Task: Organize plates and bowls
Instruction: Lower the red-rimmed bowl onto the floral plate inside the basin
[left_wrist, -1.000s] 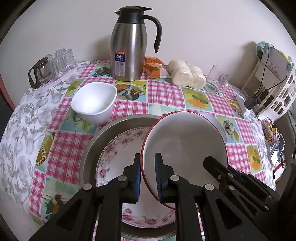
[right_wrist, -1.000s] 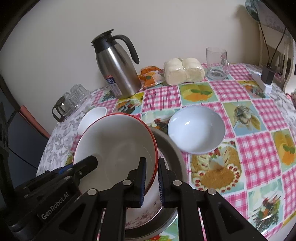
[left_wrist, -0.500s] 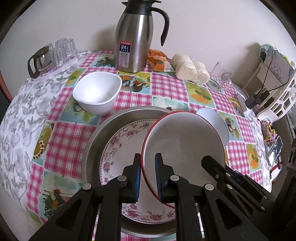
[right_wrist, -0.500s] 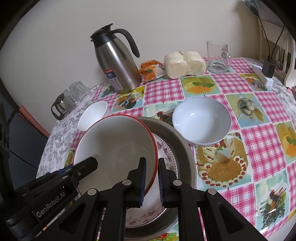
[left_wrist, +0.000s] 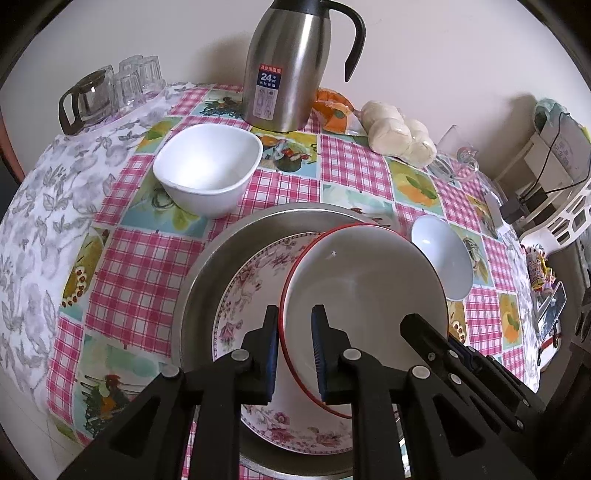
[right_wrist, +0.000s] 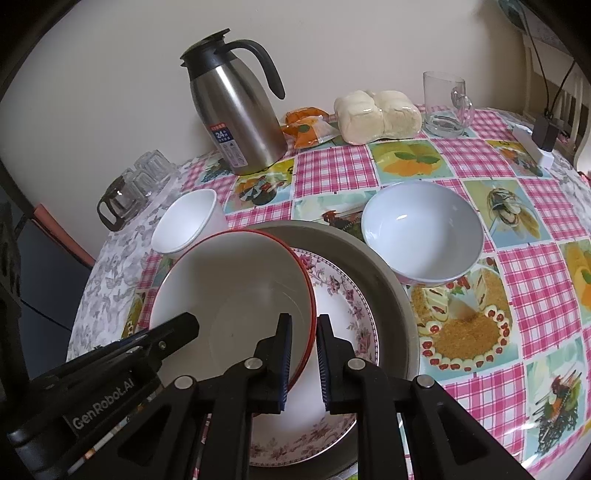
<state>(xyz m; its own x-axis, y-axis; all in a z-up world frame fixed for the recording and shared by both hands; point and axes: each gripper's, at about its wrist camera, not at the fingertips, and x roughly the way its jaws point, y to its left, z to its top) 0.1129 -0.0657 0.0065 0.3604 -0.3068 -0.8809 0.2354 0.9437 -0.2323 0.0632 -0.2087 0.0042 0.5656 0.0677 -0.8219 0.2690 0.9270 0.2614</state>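
A white bowl with a red rim (left_wrist: 362, 295) (right_wrist: 236, 295) hangs tilted over a floral plate (left_wrist: 251, 295) (right_wrist: 343, 306) that lies in a round metal pan (left_wrist: 207, 273) (right_wrist: 388, 266). My left gripper (left_wrist: 294, 314) clamps the bowl's left rim and its jaws are opening slightly, with the rim still between the pads. On the opposite rim my right gripper (right_wrist: 304, 319) is shut. A deep white bowl (left_wrist: 207, 170) (right_wrist: 184, 221) stands left of the pan and a shallow pale bowl (left_wrist: 443, 254) (right_wrist: 421, 229) right of it.
A steel thermos jug (left_wrist: 284, 70) stands at the back of the checked tablecloth, with a glass pot and tumblers (left_wrist: 88, 96) at the far left. Wrapped buns (left_wrist: 399, 133) and a glass mug (right_wrist: 443, 103) sit at the back right.
Both grippers have sunk with the red-rimmed bowl, bringing it closer to the floral plate. The gap between the left pads looks a little wider.
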